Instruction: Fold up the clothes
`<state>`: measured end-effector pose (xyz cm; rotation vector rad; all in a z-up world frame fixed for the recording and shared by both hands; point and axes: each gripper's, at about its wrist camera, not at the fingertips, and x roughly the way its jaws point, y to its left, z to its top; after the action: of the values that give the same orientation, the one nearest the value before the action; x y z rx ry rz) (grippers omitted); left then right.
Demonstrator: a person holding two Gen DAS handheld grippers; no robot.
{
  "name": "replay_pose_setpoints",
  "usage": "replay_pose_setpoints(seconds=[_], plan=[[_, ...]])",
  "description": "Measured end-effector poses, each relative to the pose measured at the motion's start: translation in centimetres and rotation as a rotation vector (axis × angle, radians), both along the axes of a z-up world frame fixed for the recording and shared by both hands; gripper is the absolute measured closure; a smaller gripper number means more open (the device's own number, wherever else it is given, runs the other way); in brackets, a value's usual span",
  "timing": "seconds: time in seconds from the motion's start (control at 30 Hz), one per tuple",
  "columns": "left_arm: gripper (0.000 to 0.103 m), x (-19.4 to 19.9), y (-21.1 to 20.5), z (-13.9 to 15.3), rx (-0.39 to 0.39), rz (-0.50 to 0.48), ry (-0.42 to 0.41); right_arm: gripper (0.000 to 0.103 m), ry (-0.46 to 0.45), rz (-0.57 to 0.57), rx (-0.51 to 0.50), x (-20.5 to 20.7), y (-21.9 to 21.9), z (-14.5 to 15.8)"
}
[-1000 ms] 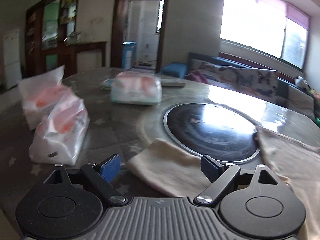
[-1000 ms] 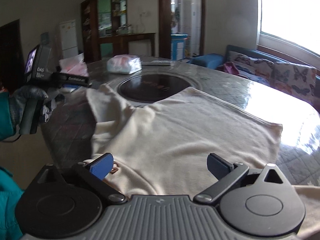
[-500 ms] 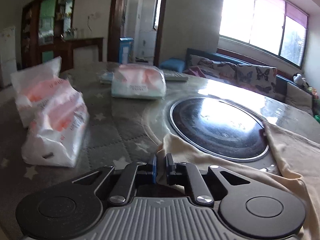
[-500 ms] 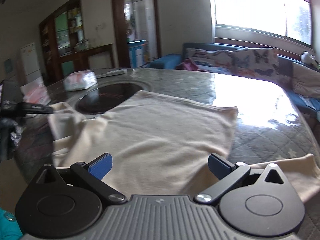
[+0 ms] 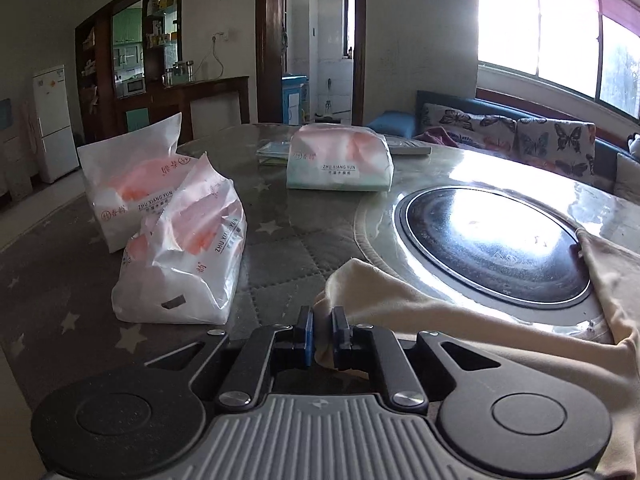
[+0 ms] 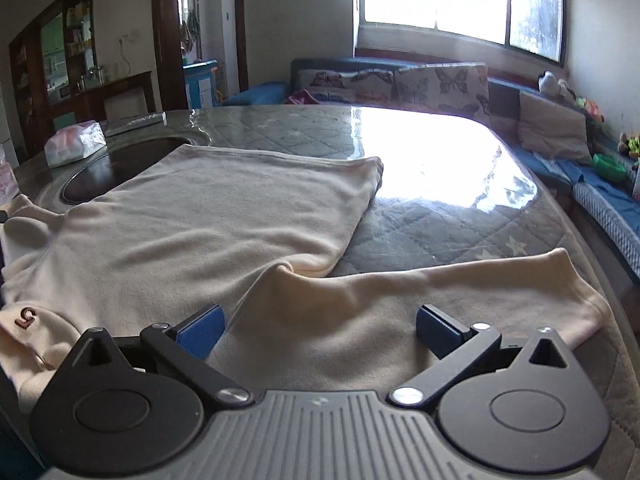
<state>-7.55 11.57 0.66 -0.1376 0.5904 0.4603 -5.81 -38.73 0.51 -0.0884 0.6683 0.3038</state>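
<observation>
A cream long-sleeved top (image 6: 208, 216) lies spread flat on the table, its body reaching over the dark round hotplate. My left gripper (image 5: 322, 334) is shut on the end of the top's left sleeve (image 5: 384, 292), which is bunched and lifted a little between the pads. My right gripper (image 6: 318, 330) is open, low over the top's right sleeve (image 6: 440, 284), with one finger on each side of the sleeve near the shoulder. A small brown logo (image 6: 26, 314) shows near the collar.
Two white-and-pink tissue packs (image 5: 180, 248) stand left of the left gripper, a third (image 5: 340, 160) at the back. The black round hotplate (image 5: 492, 240) is set in the table. The table's right edge (image 6: 592, 248) is near the sleeve end; a sofa (image 6: 540, 120) lies beyond.
My left gripper closed on the left sleeve end and pulled it up slightly. My right gripper swung right from the collar area to over the right sleeve, still open.
</observation>
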Motion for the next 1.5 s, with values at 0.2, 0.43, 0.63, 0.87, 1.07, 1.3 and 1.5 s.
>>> replay_pose_setpoints(seconds=[0.2, 0.43, 0.63, 0.87, 1.07, 1.3, 1.5], plan=[[0.051, -0.3, -1.5, 2.0, -0.058, -0.083, -0.055, 0.0, -0.007, 0.001, -0.009, -0.2, 0.2, -0.1], [0.019, -0.3, -4.7, 4.3, -0.131, -0.255, -0.124, 0.0, -0.008, 0.004, -0.008, -0.2, 0.2, 0.0], [0.0, 1.7, -12.1, 4.5, -0.171, -0.56, -0.119, 0.0, -0.004, 0.006, -0.03, -0.1, 0.5, 0.4], [0.0, 4.9, -15.8, 2.7, -0.073, -0.542, -0.07, 0.0, -0.125, -0.084, -0.081, 0.1, 2.1, 2.1], [0.004, 6.9, -16.1, 0.9, 0.006, -0.414, -0.012, 0.0, -0.124, -0.15, -0.206, 1.1, 3.0, 1.0], [0.008, 7.0, -15.2, 0.2, 0.034, -0.351, 0.036, 0.0, -0.081, -0.17, -0.179, 1.2, 2.1, 0.4], [0.007, 7.1, -14.6, -0.1, 0.048, -0.319, 0.064, 0.0, -0.068, -0.186, -0.175, 1.2, 1.6, 0.6]])
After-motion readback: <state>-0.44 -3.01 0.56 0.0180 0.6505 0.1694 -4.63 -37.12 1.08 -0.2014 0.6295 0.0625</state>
